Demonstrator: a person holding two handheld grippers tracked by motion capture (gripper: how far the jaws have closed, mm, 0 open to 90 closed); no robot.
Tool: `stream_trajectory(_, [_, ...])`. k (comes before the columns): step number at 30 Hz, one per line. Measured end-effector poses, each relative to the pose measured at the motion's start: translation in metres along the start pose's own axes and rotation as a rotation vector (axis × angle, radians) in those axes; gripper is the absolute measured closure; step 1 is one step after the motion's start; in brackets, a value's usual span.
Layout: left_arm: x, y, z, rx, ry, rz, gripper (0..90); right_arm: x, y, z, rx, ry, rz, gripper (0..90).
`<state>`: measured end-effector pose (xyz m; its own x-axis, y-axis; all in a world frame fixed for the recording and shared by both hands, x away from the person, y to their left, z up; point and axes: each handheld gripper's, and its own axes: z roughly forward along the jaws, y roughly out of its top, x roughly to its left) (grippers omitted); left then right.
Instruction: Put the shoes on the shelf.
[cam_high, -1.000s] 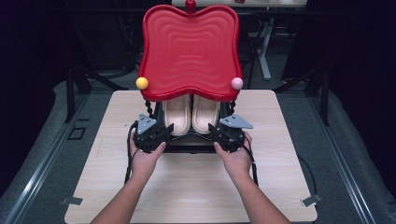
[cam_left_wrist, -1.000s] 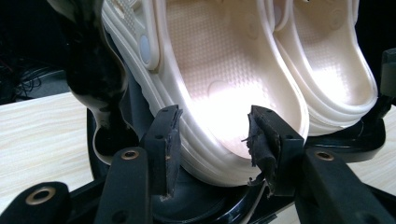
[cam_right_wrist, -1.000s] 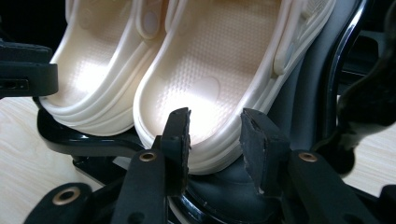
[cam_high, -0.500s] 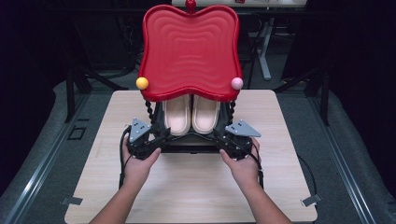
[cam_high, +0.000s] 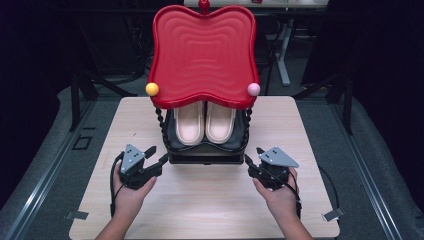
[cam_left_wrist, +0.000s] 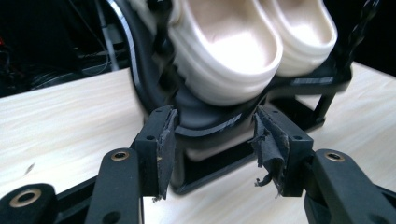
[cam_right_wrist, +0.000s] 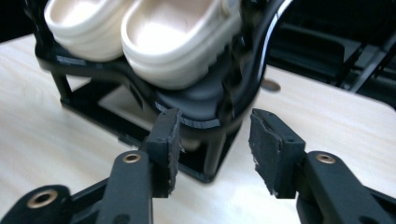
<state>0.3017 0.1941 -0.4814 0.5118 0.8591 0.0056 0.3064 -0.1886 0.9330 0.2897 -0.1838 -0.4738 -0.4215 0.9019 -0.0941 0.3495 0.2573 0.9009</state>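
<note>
On the pale wooden counter (cam_high: 210, 200), a black shoe rack (cam_high: 205, 152) is seen at the middle, with the left gripper (cam_high: 156, 155) held just beside its front left corner and the right gripper (cam_high: 251, 155) just beside its front right corner. In the left gripper view, the jaws are parted, and the rack's curved black shelf edge (cam_left_wrist: 210, 123) is framed between the frayed pads (cam_left_wrist: 164, 151) without being touched. A pair of cream clogs (cam_high: 204, 121), smooth and rounded with ribbed soles, is carried side by side on the shelf. A glossy red tray-like top (cam_high: 202, 55) with rippled relief is borne above on twisted black posts, with a yellow ball (cam_high: 152, 89) at its left corner and a pink ball (cam_high: 253, 89) at its right. In the right gripper view, the jaws are likewise spread, with the rack's corner just ahead of them. Compared with half a second earlier, both grippers have been drawn back and outward from the rack.
</note>
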Motion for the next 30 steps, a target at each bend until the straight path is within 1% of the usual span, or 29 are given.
stream_trajectory(1, [0.002, -0.004, -0.003, 0.004, 0.001, -0.003, 48.6, 0.000, 0.000, 0.000, 0.000, 0.000, 0.000, 52.0])
stream_trajectory(2, [0.005, -0.012, -0.009, 0.016, 0.003, -0.012, 48.3, -0.003, -0.008, -0.006, 0.015, -0.007, 0.001, 51.4])
stream_trajectory(4, [0.007, -0.020, -0.014, 0.032, 0.006, -0.019, 48.1, -0.005, -0.016, -0.011, 0.018, -0.016, 0.005, 51.0])
stream_trajectory(5, [0.007, -0.020, -0.014, 0.032, 0.006, -0.019, 47.9, -0.005, -0.016, -0.011, 0.018, -0.016, 0.005, 51.0])
stream_trajectory(7, [0.009, -0.028, -0.019, 0.043, 0.010, -0.026, 47.6, -0.007, -0.025, -0.015, 0.011, -0.024, 0.010, 50.7])
stream_trajectory(8, [0.011, -0.035, -0.023, 0.049, 0.015, -0.035, 47.2, -0.010, -0.033, -0.018, 0.020, -0.028, 0.020, 50.5])
stream_trajectory(9, [0.011, -0.035, -0.023, 0.049, 0.015, -0.035, 47.0, -0.010, -0.033, -0.018, 0.020, -0.028, 0.020, 50.5])
stream_trajectory(11, [0.015, -0.044, -0.026, 0.064, 0.019, -0.038, 46.8, -0.014, -0.044, -0.023, 0.029, -0.034, 0.037, 50.2])
stream_trajectory(12, [0.015, -0.044, -0.026, 0.064, 0.019, -0.038, 46.6, -0.014, -0.044, -0.023, 0.029, -0.034, 0.037, 50.2])
stream_trajectory(14, [0.018, -0.051, -0.027, 0.079, 0.022, -0.049, 46.0, -0.017, -0.051, -0.025, 0.026, -0.030, 0.051, 49.2])
stream_trajectory(15, [0.018, -0.051, -0.027, 0.079, 0.022, -0.049, 45.9, -0.017, -0.052, -0.026, 0.025, -0.030, 0.049, 48.9])
stream_trajectory(16, [0.018, -0.055, -0.028, 0.079, 0.032, -0.044, 45.8, -0.017, -0.054, -0.026, 0.021, -0.029, 0.045, 48.6])
stream_trajectory(19, [0.018, -0.059, -0.027, 0.081, 0.032, -0.037, 45.7, -0.015, -0.058, -0.026, 0.023, -0.033, 0.036, 48.6])
stream_trajectory(20, [0.018, -0.063, -0.025, 0.088, 0.025, -0.038, 45.7, -0.012, -0.061, -0.025, 0.031, -0.022, 0.027, 48.3])
stream_trajectory(21, [0.018, -0.063, -0.025, 0.088, 0.025, -0.038, 45.7, -0.012, -0.061, -0.025, 0.031, -0.022, 0.027, 48.3])
stream_trajectory(22, [0.018, -0.067, -0.023, 0.096, 0.016, -0.031, 45.7, -0.009, -0.064, -0.023, 0.034, -0.018, 0.010, 48.1])
stream_trajectory(23, [0.018, -0.067, -0.023, 0.096, 0.016, -0.031, 45.7, -0.009, -0.064, -0.023, 0.034, -0.018, 0.010, 48.1])
stream_trajectory(24, [0.018, -0.071, -0.021, 0.111, 0.011, -0.030, 45.7, -0.006, -0.068, -0.021, 0.035, -0.013, -0.010, 47.7])
stream_trajectory(27, [0.018, -0.075, -0.018, 0.124, 0.007, -0.027, 45.4, -0.003, -0.072, -0.017, 0.041, -0.003, -0.022, 47.2])
stream_trajectory(28, [0.017, -0.078, -0.015, 0.139, 0.006, -0.018, 45.5, -0.002, -0.073, -0.015, 0.043, -0.001, -0.017, 47.1])
stream_trajectory(29, [0.017, -0.078, -0.015, 0.139, 0.006, -0.018, 45.4, -0.002, -0.073, -0.015, 0.043, -0.001, -0.017, 47.1])
stream_trajectory(30, [0.017, -0.079, -0.013, 0.149, 0.005, -0.014, 45.4, -0.001, -0.075, -0.013, 0.046, 0.014, -0.007, 47.1])
